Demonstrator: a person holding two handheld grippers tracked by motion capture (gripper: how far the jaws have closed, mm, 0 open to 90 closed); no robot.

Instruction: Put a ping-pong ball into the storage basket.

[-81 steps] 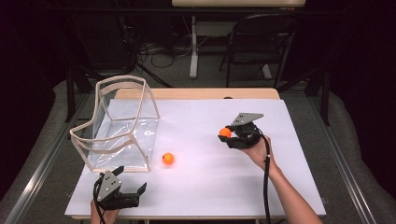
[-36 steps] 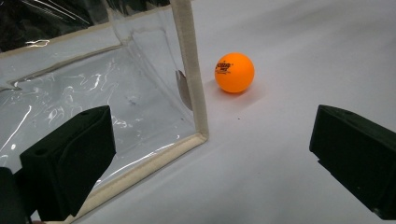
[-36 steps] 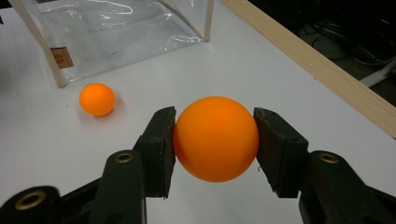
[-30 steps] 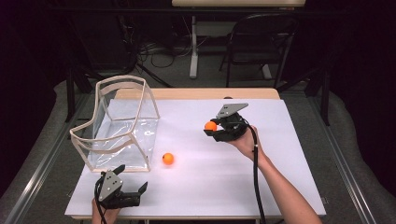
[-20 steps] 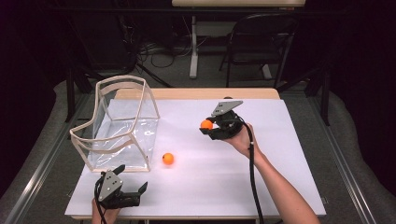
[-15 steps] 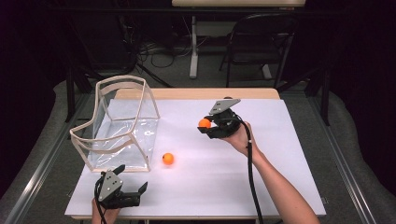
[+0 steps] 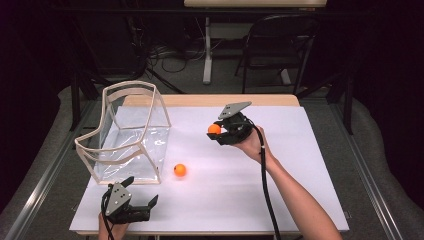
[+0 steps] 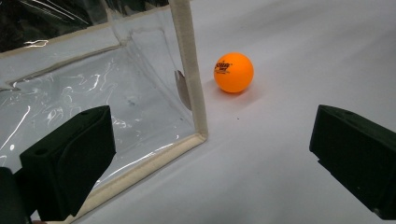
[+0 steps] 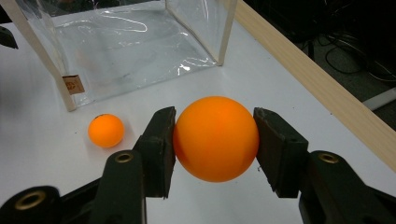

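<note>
Clamped between the 2 black jaws of the right gripper (image 7: 223,131): 1 smooth, matte orange plastic ball (image 9: 215,138), held above the white table (image 7: 300,175) just right of centre. Seen close in the right gripper view: flat rubbery pads pressed on both sides of the sphere, brass-coloured rivets on the gripper body below.

Resting on the tabletop: a 2nd small orange ball with dark printed lettering (image 8: 233,72), just beside the near right corner of a clear plastic box bag edged in cream fabric tape (image 7: 131,132). Print legible in the left gripper view, not from above.

Standing open-topped toward the table's left side: the crinkled, glossy, see-through bag, no ball visible inside; a small tan label on 1 corner seam in the right gripper view.

At the near left edge: the left gripper (image 7: 141,207), jaws spread wide, holding nothing, aimed at the bag's corner.
</note>
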